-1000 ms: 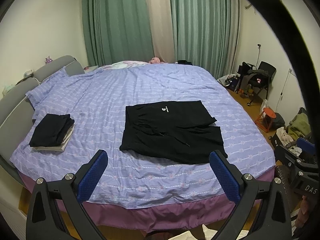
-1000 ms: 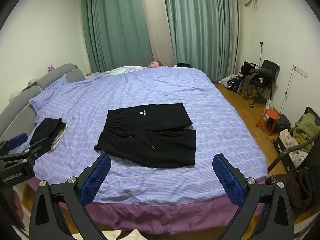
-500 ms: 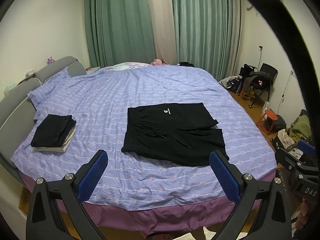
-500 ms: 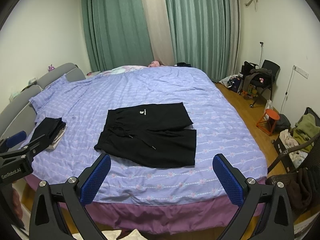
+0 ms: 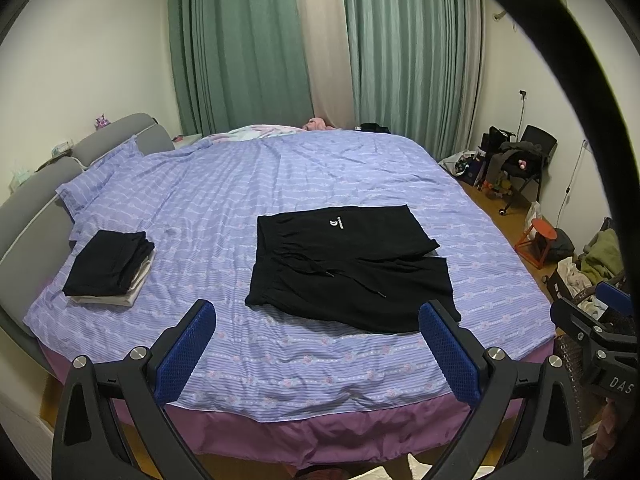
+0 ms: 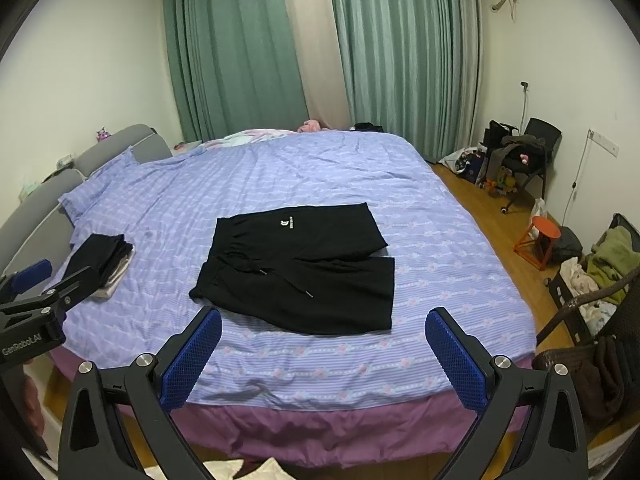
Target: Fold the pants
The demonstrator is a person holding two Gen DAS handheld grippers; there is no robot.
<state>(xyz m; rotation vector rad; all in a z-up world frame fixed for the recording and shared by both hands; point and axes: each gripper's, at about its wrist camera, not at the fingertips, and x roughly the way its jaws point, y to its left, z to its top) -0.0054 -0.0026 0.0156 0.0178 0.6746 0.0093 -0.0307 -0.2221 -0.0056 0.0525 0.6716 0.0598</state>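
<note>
Pants [image 6: 300, 272] flat, waistband left, legs rightward

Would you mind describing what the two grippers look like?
Both the left gripper and right gripper have black angular frames with silver bolts and blue textured pads. White lettering marks their bodies: "GenRobot.AI" on the left, "DAS" on the right.

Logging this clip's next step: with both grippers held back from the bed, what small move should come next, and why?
Probably bring both grippers forward to the black shorts. They lie flat and unfolded on the bed, while the left gripper and right gripper are open, empty and short of the fabric.
</note>
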